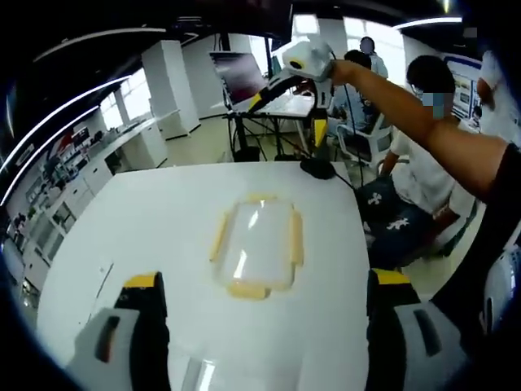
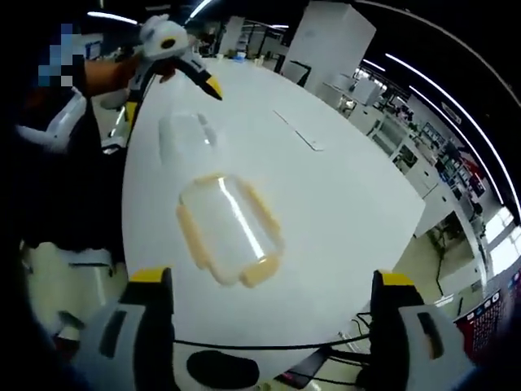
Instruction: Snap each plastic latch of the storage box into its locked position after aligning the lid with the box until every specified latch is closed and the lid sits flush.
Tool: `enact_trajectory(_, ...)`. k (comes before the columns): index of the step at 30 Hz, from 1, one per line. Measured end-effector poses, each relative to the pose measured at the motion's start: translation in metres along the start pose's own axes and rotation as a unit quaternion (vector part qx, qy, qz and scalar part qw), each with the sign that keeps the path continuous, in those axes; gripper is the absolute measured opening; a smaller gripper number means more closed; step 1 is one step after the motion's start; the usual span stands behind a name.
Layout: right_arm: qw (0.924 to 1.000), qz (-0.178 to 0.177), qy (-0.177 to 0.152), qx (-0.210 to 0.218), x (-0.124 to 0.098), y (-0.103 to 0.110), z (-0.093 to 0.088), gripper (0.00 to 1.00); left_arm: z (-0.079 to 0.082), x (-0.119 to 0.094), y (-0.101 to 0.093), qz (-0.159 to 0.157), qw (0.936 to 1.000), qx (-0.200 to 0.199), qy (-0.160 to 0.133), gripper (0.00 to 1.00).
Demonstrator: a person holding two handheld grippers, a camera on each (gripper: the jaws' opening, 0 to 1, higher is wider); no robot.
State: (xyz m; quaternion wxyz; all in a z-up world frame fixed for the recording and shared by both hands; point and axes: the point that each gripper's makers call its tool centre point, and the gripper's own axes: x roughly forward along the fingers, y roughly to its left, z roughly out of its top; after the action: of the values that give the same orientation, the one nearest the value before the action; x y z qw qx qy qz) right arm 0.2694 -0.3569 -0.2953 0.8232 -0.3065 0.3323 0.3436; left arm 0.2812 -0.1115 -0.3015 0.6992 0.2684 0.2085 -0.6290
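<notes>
We see the storage box (image 1: 256, 244) lying flat near the middle of the white counter (image 1: 146, 220), its clear lid (image 2: 228, 216) on top and yellowish latches (image 2: 193, 236) along all four sides. A second clear piece (image 2: 186, 134) lies on the counter beyond it in the right gripper view. Our left tool (image 1: 264, 326) hangs above the counter short of the box, jaws wide and holding nothing. Our right tool (image 2: 273, 326) is likewise spread wide and empty, held off the counter's edge. Seated people (image 1: 423, 155) are beside the counter.
</notes>
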Motion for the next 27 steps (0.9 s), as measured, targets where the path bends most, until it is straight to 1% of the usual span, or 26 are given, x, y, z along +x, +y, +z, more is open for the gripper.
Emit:
enact_trajectory(3, 1.0, 0.005, 0.005, -0.002, 0.001, -0.002, 0.0, 1.0, 0.0, 0.001, 0.001, -0.001, 1.0, 0.003, 0.004, 1.0)
enact_trajectory(5, 0.9999, 0.007, 0.01, -0.008, 0.002, -0.004, 0.002, 1.0, 0.002, 0.0, 0.005, 0.0, 1.0, 0.002, 0.003, 1.0)
enact_trajectory(9, 0.9994, 0.022, 0.024, -0.015, 0.005, -0.006, 0.006, 1.0, 0.006, -0.003, 0.01, -0.002, 1.0, 0.004, 0.005, 0.99)
enact_trajectory(11, 0.9991, 0.027, 0.029, -0.017, 0.006, -0.012, 0.007, 1.0, 0.007, -0.003, 0.01, -0.005, 1.0, 0.005, 0.006, 0.99)
enact_trajectory(13, 0.9985, 0.031, 0.042, -0.018, 0.008, -0.015, 0.005, 1.0, 0.008, -0.002, 0.009, -0.01, 0.9999, 0.006, 0.01, 0.99)
enact_trajectory(15, 0.998, 0.037, 0.047, -0.019, 0.009, -0.015, 0.005, 1.0, 0.008, -0.001, 0.006, -0.016, 0.9997, 0.013, 0.016, 0.99)
enact_trajectory(17, 0.9974, 0.046, 0.052, -0.02, 0.01, -0.013, 0.006, 1.0, 0.01, -0.003, 0.004, -0.024, 0.9995, 0.012, 0.019, 0.98)
enact_trajectory(19, 0.9949, 0.062, 0.076, -0.024, 0.009, -0.011, 0.002, 1.0, 0.01, -0.005, 0.004, -0.029, 0.9992, 0.011, 0.024, 0.98)
enact_trajectory(20, 0.9942, 0.063, 0.083, -0.026, 0.01, -0.011, 0.001, 1.0, 0.011, -0.006, 0.006, -0.029, 0.9992, 0.011, 0.025, 0.98)
enact_trajectory(21, 0.9931, 0.066, 0.093, -0.029, 0.011, -0.01, 0.001, 1.0, 0.012, -0.008, 0.011, -0.022, 0.9993, 0.014, 0.027, 0.98)
enact_trajectory(27, 0.9904, 0.075, 0.108, -0.043, 0.011, -0.012, 0.009, 1.0, 0.015, -0.013, 0.021, -0.009, 0.9993, 0.019, 0.031, 0.97)
